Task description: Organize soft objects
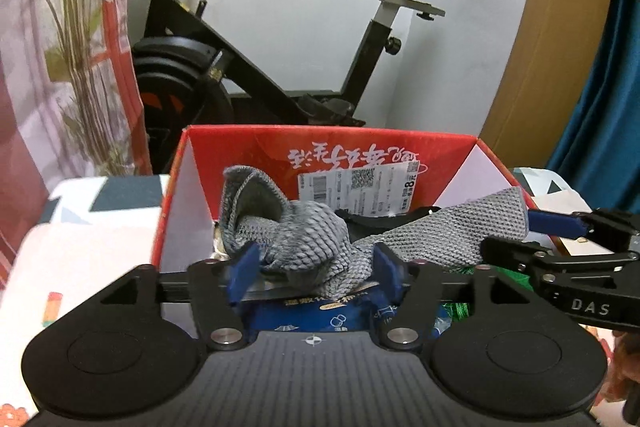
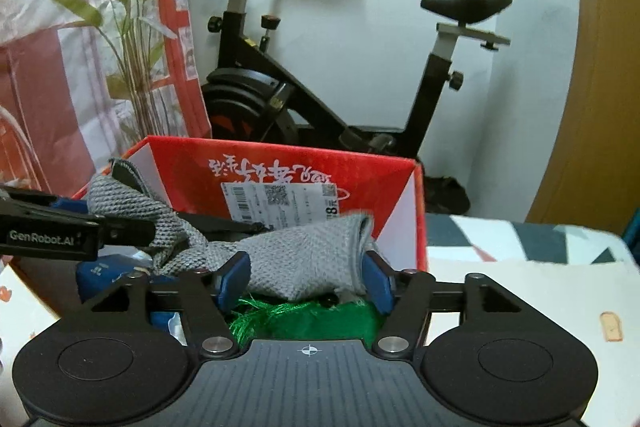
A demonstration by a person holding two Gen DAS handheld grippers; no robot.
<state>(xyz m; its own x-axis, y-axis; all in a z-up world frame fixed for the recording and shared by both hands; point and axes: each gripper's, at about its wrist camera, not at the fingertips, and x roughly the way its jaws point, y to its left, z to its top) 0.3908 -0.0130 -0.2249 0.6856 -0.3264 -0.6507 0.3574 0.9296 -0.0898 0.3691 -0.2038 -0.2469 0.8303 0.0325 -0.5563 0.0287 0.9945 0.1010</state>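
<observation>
Between the blue pads of the left tongs, in the left wrist view, lies a bunched end of the grey cloth, a knitted weave with a scaly, ribbed texture. The jaws stand apart, their pads beside the fabric rather than pinching it. Just past the tongs the cloth drapes across the open red cardboard box, whose far inner wall carries white script and a paper label. Under the cloth a glossy blue packet shows only in part, its print cut off by the tongs' body. At right the right tongs reach in from the edge, one pad next to the cloth's flat end.

From the right wrist view, the right tongs are likewise parted, the cloth's broad flat end lying loose between the pads. Below it sits a tangle of shiny green strands, half hidden. The left tongs enter at left, their tips masked by the cloth. Beyond the box stands a black exercise bike.
</observation>
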